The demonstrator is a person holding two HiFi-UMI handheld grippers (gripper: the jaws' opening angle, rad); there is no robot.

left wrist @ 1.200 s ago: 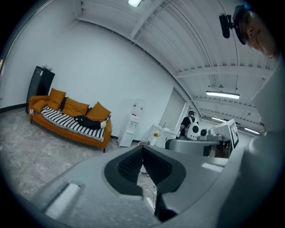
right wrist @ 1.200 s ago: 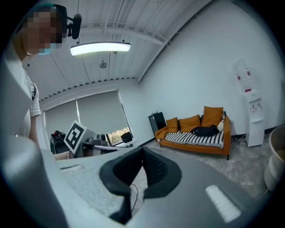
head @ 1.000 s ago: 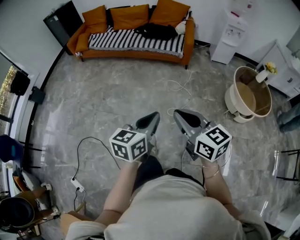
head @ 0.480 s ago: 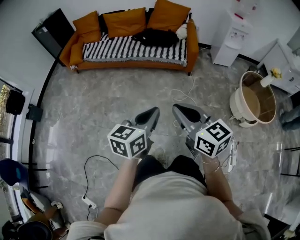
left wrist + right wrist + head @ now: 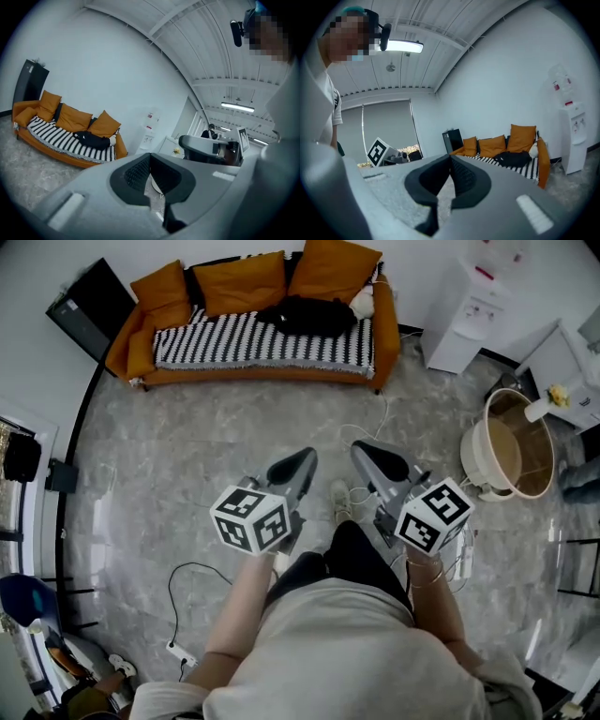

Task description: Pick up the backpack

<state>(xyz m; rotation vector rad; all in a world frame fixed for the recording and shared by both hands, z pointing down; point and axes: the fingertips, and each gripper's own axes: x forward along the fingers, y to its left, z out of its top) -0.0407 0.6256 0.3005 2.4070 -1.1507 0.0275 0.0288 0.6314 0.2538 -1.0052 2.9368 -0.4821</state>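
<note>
Closest to me, my forearms reach forward over my pale shirt, each hand carrying a claw with its black-and-white marker cube. My left claw [image 5: 302,463] has its two dark jaws brought together at the tips, and nothing sits between them. My right claw [image 5: 367,456] is the same: jaws together, empty. Both point ahead, near level, side by side but apart, above the grey marbled stone floor [image 5: 187,437].

Just beyond the tips, a thin white cable [image 5: 370,423] trails across the floor. To my left a black cord runs to a white power strip [image 5: 178,650] near my feet. Off to my right stands a round beige tub [image 5: 511,442].

Farther on, against the white wall, is the orange sofa with a black-and-white striped cover [image 5: 253,374] and orange cushions along its back. The black soft backpack [image 5: 305,315] lies on the seat towards the sofa's right end, beside a small white object, well away from both claws. A white water dispenser [image 5: 464,310] stands right of the sofa.
</note>
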